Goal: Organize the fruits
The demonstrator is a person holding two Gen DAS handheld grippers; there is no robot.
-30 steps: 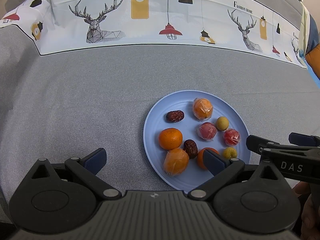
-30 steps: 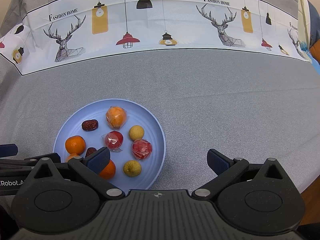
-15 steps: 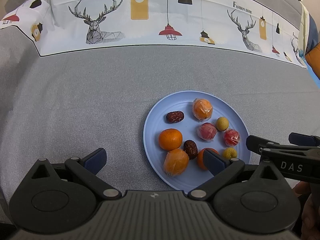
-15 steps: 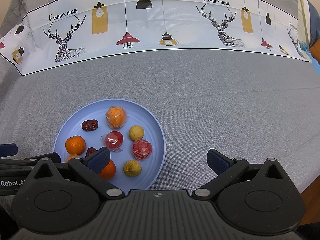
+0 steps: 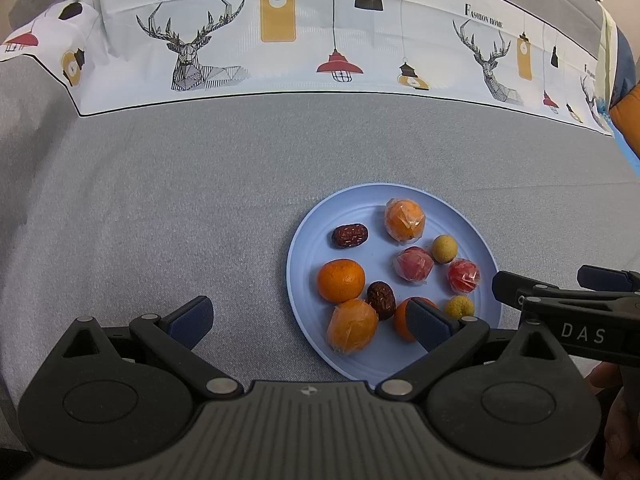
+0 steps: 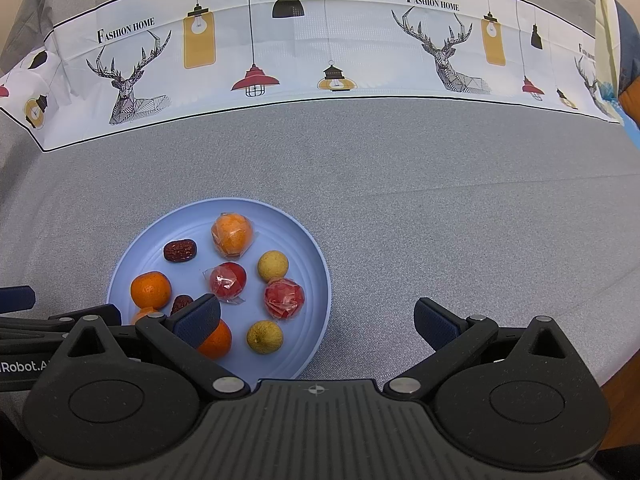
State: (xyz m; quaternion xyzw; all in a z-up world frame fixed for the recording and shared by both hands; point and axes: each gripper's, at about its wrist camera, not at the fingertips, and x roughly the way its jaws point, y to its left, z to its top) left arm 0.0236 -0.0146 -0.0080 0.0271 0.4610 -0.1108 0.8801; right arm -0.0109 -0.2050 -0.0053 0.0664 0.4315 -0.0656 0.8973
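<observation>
Both claws gape wide and hold nothing: the left claw (image 5: 307, 320) and the right claw (image 6: 318, 320) hover low over the grey bench (image 6: 440, 208). The fruits, oranges, red dates and small yellow and wrapped red ones, all lie on the blue plate (image 6: 316, 264) between them.

One plate (image 6: 316, 264) holds four oranges (image 6: 151, 289), two dates (image 6: 180, 250), two red fruits (image 6: 284, 298), two yellow fruits (image 6: 273, 266).
</observation>
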